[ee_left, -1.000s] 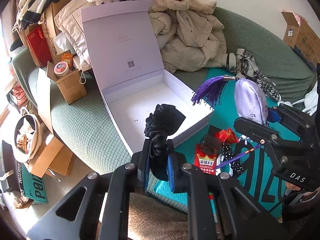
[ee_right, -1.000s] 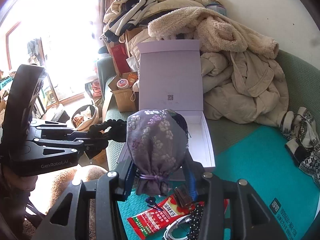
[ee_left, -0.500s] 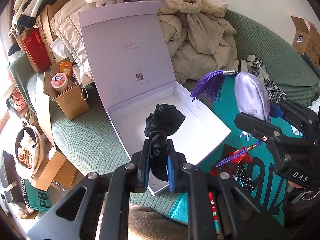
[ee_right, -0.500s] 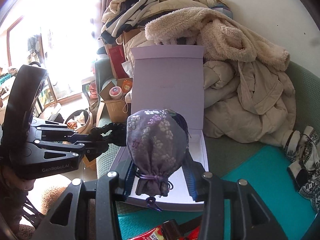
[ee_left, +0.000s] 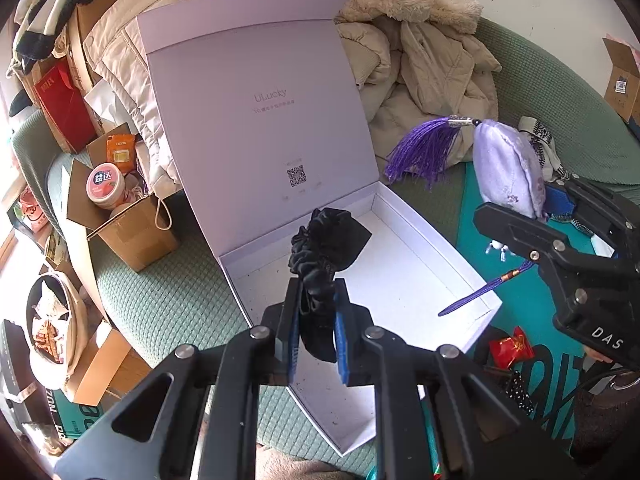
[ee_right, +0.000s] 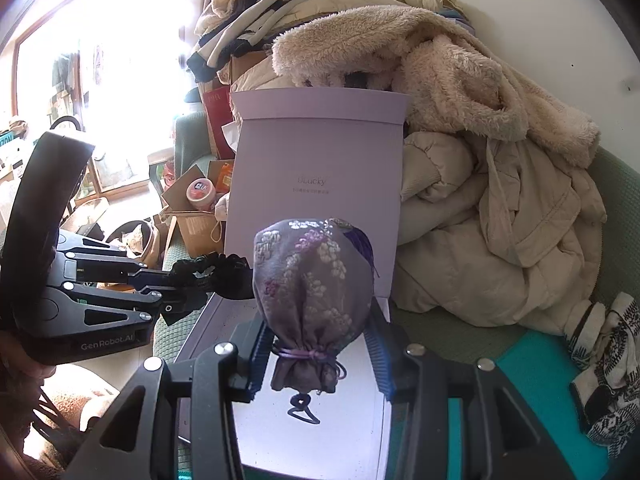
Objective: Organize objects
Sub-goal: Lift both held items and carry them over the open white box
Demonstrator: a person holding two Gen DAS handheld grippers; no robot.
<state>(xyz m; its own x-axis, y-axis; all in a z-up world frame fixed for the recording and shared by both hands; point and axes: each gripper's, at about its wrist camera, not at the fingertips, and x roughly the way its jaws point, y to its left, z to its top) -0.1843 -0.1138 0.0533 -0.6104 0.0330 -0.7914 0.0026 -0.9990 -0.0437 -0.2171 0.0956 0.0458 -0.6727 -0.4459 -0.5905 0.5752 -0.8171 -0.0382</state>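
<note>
An open lilac gift box (ee_left: 404,280) lies on the green sofa, its lid (ee_left: 256,120) upright; it also shows in the right wrist view (ee_right: 316,436). My left gripper (ee_left: 318,332) is shut on a black scrunchie (ee_left: 324,240) and holds it above the box's inside. My right gripper (ee_right: 316,352) is shut on a purple floral sachet pouch (ee_right: 312,280) with a purple tassel (ee_left: 424,152), held over the box's right edge. The left gripper (ee_right: 176,284) with the scrunchie shows at the left of the right wrist view.
Beige coats (ee_right: 500,220) pile on the sofa behind the box. A cardboard box with a pink jar (ee_left: 105,184) stands left. A teal mat (ee_left: 520,320) at the right holds a red wrapped snack (ee_left: 512,348) and small items. A patterned cloth (ee_right: 604,364) lies far right.
Both grippers have moved forward over the open box with their loads. The box now lies nearer and lower in both views; the snack packets have slid out of the right wrist view.
</note>
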